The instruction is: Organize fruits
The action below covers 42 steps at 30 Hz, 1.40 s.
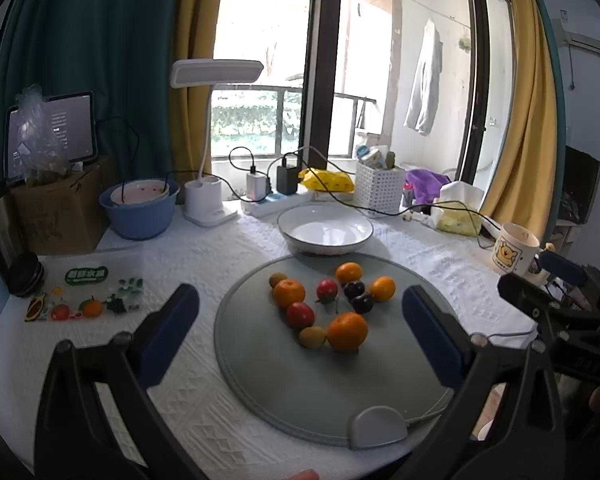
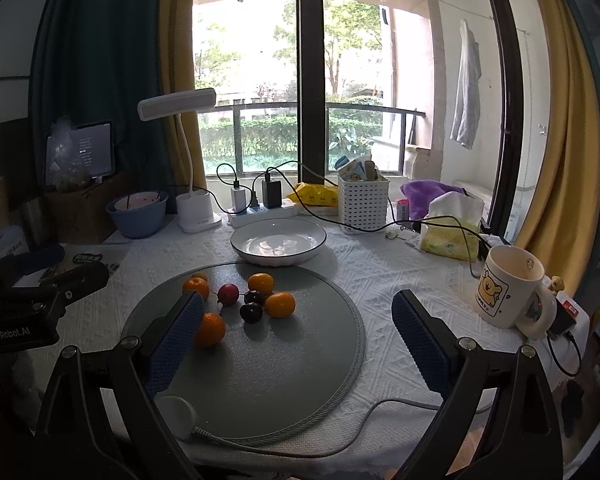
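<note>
While fruit [image 1: 320, 308] sits loose on mat [image 1: 260, 380] | white bowl [image 1: 326, 229] waits empty at 12 o'clock, we judge as destination | left gripper [image 1: 300, 336] and right gripper [image 2: 298, 334] both spread wide, holding nothing, poised for first pick.

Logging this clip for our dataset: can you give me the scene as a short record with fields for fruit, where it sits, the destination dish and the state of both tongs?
fruit: four oranges, two red fruits, two dark plums, two small yellow-green fruits
fruit location: loose on the round grey mat
dish: white bowl, empty, just behind the mat
left tongs: open, holding nothing
right tongs: open, holding nothing
surface: white tablecloth
</note>
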Each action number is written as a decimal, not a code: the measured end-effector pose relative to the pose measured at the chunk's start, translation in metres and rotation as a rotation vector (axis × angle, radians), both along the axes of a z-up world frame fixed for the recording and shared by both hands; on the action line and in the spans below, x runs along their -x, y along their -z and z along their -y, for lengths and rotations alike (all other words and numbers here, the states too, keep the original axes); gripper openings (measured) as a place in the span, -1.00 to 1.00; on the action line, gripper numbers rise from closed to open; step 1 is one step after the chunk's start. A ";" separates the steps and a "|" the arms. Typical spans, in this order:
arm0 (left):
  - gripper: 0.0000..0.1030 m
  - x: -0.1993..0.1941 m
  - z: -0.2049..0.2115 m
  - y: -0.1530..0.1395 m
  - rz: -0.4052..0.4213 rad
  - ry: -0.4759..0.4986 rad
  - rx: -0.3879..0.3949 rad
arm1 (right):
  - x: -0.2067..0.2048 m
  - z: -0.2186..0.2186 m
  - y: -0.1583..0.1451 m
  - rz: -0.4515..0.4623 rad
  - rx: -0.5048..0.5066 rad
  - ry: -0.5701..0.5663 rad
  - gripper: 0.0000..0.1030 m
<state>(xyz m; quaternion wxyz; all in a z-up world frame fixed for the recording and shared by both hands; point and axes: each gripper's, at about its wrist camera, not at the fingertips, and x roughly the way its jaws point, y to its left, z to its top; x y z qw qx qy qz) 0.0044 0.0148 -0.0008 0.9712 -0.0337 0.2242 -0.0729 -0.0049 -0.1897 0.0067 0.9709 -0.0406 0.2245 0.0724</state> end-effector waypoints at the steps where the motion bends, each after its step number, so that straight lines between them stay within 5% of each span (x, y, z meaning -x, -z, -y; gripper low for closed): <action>1: 0.99 0.000 0.000 0.000 0.004 0.002 0.003 | 0.000 0.000 0.000 -0.001 0.000 0.000 0.89; 42: 0.98 0.007 -0.004 -0.005 0.040 -0.011 -0.001 | 0.001 0.000 0.000 0.001 -0.003 0.001 0.89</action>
